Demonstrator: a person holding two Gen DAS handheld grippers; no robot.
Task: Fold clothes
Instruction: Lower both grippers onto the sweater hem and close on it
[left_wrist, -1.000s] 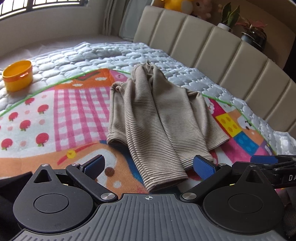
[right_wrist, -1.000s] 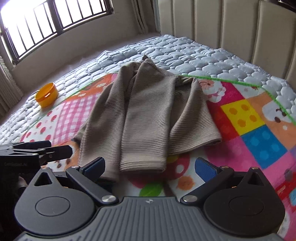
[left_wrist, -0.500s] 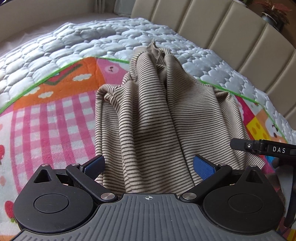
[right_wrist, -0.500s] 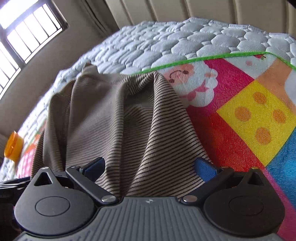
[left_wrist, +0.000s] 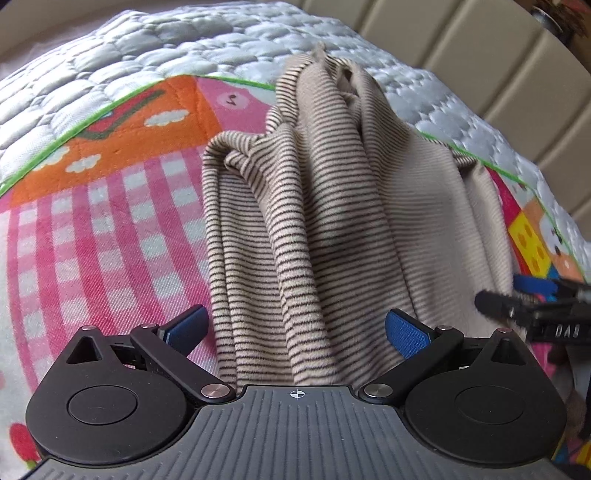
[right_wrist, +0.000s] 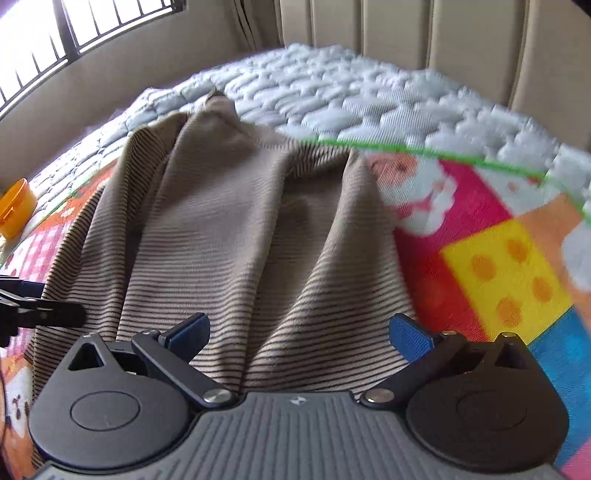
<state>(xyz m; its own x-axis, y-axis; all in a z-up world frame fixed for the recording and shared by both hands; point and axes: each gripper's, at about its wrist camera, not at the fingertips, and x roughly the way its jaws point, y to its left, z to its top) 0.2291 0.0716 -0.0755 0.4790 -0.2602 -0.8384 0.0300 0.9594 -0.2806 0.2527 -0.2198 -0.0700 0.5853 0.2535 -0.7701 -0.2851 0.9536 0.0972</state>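
A beige sweater with thin dark stripes lies folded lengthwise on a colourful play mat, collar at the far end. My left gripper is open and low over the sweater's near left edge, with cloth lying between its blue pads. My right gripper is open too, over the near right part of the sweater, cloth between its fingers. Each gripper shows at the edge of the other's view: the right gripper and the left gripper. The sweater's hem is hidden under both gripper bodies.
The mat lies on a white quilted cover. An orange bowl sits at the far left of the mat. A padded beige headboard rises behind, and a barred window is at the far left.
Both grippers have moved forward and down onto the sweater's near end. The cloth now fills the gap between each pair of fingers. Both stay open.
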